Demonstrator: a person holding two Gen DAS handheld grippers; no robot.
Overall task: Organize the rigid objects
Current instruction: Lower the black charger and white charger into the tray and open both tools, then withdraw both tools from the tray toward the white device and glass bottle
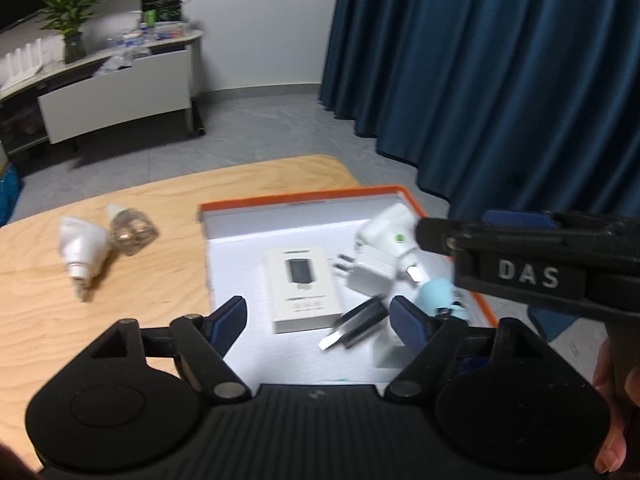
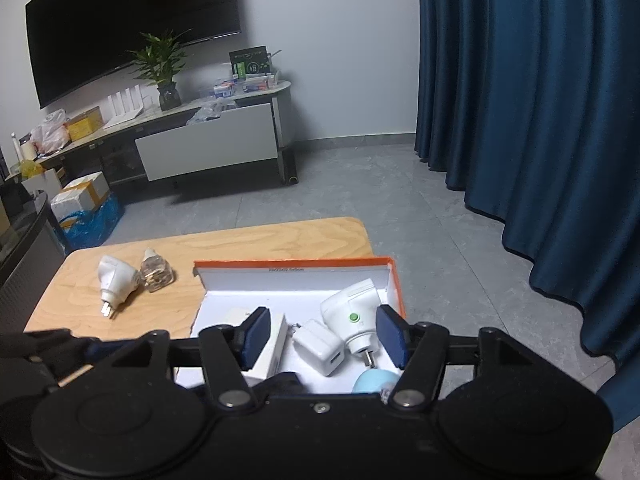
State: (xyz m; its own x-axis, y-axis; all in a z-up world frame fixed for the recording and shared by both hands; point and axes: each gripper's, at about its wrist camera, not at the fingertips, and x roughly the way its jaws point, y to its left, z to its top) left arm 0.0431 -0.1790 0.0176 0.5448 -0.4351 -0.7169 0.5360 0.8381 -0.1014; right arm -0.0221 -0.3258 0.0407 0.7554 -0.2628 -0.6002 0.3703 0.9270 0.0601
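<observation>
An orange-rimmed white box (image 1: 304, 202) (image 2: 296, 266) sits on the wooden table (image 1: 132, 232). In it lie a small white carton (image 1: 304, 288), a white plug with a green button (image 1: 390, 236) (image 2: 352, 312), a white USB charger (image 1: 370, 276) (image 2: 320, 346), a black plug (image 1: 356, 322) and a pale blue object (image 1: 436, 294) (image 2: 376, 380). A white plug (image 1: 80, 248) (image 2: 114, 280) and a clear bottle (image 1: 132, 230) (image 2: 156, 274) lie on the table left of the box. My left gripper (image 1: 320, 320) is open and empty over the box. My right gripper (image 2: 324, 336) is open and empty above the box.
A TV stand (image 2: 208, 140) with a potted plant (image 2: 162, 68) stands at the far wall under a dark screen. Blue curtains (image 2: 540, 120) hang on the right. Boxes and a blue bag (image 2: 86, 208) sit on the grey floor to the left.
</observation>
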